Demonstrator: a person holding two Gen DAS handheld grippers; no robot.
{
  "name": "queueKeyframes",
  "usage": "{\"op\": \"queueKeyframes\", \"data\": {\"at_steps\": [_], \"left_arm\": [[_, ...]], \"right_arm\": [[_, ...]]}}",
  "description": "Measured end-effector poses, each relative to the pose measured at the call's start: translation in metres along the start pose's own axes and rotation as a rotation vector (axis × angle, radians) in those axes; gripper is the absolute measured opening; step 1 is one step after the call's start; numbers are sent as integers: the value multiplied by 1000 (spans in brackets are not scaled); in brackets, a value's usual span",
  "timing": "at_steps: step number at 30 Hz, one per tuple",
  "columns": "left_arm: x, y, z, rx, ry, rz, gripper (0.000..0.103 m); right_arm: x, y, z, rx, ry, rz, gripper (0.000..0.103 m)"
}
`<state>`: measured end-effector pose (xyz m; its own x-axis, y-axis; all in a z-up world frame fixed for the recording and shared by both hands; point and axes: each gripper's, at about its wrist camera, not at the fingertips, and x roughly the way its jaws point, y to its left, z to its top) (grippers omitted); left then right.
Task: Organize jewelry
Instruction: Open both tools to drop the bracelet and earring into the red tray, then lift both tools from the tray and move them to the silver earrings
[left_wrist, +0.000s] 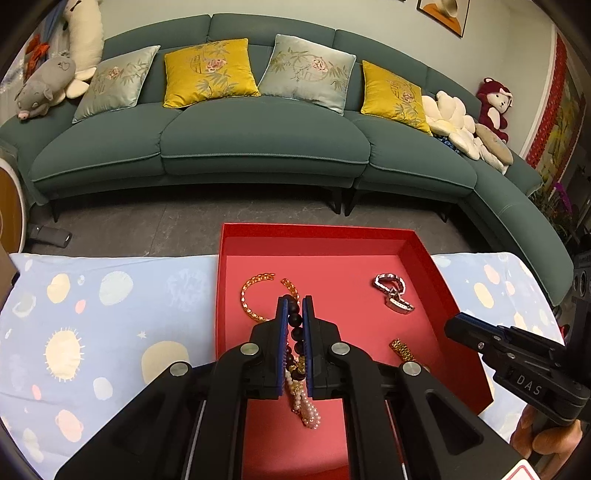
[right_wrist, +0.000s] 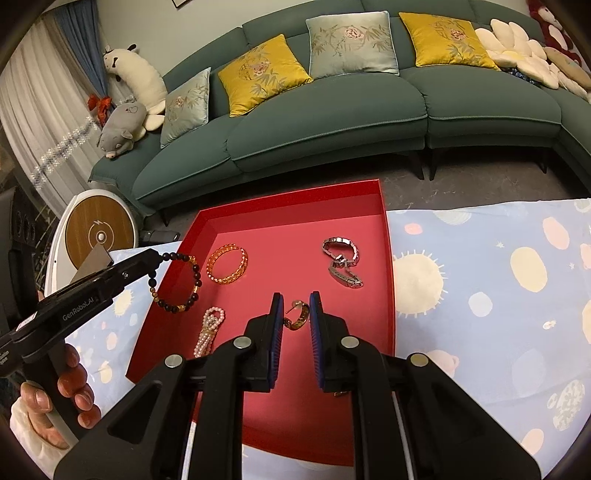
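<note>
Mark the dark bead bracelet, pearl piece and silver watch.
dark bead bracelet (right_wrist: 195, 275): right wrist view, beads on right side of loop.
pearl piece (right_wrist: 208, 330): right wrist view, mid strand.
silver watch (right_wrist: 341, 260): right wrist view, band links.

"GenRobot.AI" reads in white along the black left gripper (right_wrist: 157, 258) body; "DAS" shows on the black right gripper (left_wrist: 458, 326).
</note>
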<state>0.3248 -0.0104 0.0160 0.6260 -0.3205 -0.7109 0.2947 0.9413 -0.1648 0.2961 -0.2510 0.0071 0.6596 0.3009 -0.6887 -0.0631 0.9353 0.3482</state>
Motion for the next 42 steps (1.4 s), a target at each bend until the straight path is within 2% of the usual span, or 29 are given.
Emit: {"op": "queueKeyframes", "data": {"at_steps": [8, 10, 12, 13, 14, 18, 22, 27, 30, 31, 32, 35, 39, 42], "left_arm": [[13, 8, -1, -11, 4, 26, 6], [13, 11, -2, -29, -9, 20, 10], [13, 15, 0, -53, -7, 13, 17], [11, 16, 1, -66, -10, 17, 31], [7, 17, 2, -74, -25, 24, 40], [-19, 13, 12, -73, -97, 63, 41], [-60, 2, 24, -85, -163, 68, 41], [-120, -23, 28, -79, -189, 57, 41], [-154, -39, 10, -51, -219, 65, 47], [-161, -44, 2, -51, -225, 79, 51], [-167, -47, -7, -54, -216, 78, 51], [-175, -55, -38, -48, -149, 46, 52], [-170, -59, -90, -11, -61, 97, 53], [-161, -58, -119, -22, 12, 91, 53]], "right_arm": [[16, -10, 0, 21, 1, -22, 15], [16, -12, 0, 23, -3, -22, 18], [14, -12, 2, 19, -18, -30, 32], [11, -11, 3, 16, -32, -37, 44], [7, -9, 4, 12, -49, -46, 52], [-17, 0, 12, -7, -116, -40, 53], [-61, 14, 18, -40, -181, -27, 53], [-125, 24, 5, -61, -229, -29, 53], [-166, 21, -27, -68, -272, -38, 53], [-176, 19, -38, -71, -275, -55, 53], [-183, 17, -48, -72, -269, -65, 53], [-199, 15, -73, -72, -248, -73, 53], [-214, 13, -104, -90, -233, -92, 53], [-215, 13, -129, -116, -198, -121, 53]]}}
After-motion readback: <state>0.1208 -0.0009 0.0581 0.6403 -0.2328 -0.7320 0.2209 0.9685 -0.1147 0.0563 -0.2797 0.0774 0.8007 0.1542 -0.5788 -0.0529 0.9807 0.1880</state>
